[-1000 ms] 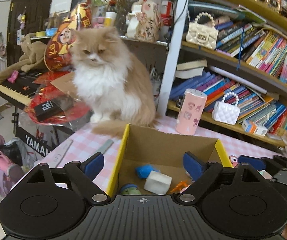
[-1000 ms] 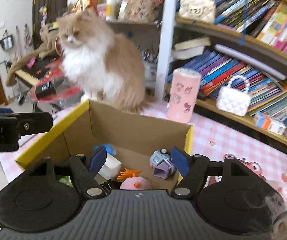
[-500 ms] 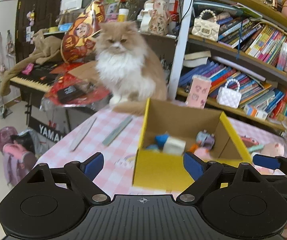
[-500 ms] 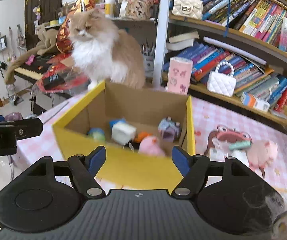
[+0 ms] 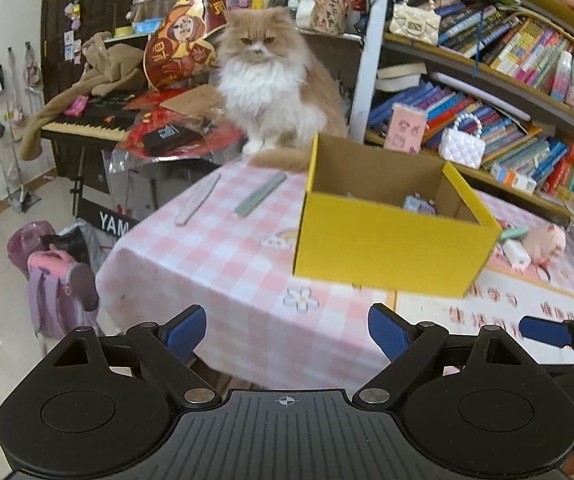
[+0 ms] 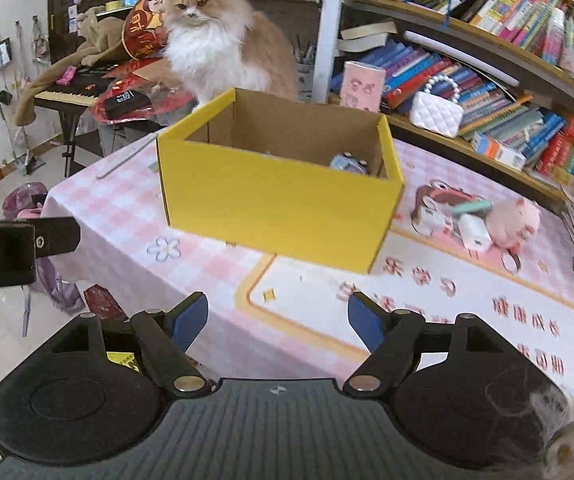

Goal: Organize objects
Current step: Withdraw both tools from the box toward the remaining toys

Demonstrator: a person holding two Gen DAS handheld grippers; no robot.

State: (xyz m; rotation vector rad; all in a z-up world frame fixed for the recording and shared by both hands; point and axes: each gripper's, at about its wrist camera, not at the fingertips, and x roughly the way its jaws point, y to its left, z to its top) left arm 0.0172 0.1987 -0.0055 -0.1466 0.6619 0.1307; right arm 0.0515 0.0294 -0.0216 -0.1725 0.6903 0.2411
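On the pink checked tablecloth (image 5: 215, 256) sits the yellow box (image 6: 279, 204), open-topped, plain brown inside, a small toy (image 6: 349, 162) showing over its rim. Only the right view shows the pink pig (image 6: 513, 220) and white charger (image 6: 475, 234) beside it; the left view shows two flat strips (image 5: 261, 194) and the backpack (image 5: 59, 292) on the floor. A fluffy cat (image 5: 271, 84) sits behind, bookshelves (image 5: 507, 92) alongside. The left gripper (image 5: 287, 330) gapes wide, empty; the right gripper (image 6: 277, 322), empty too, has just been opening.
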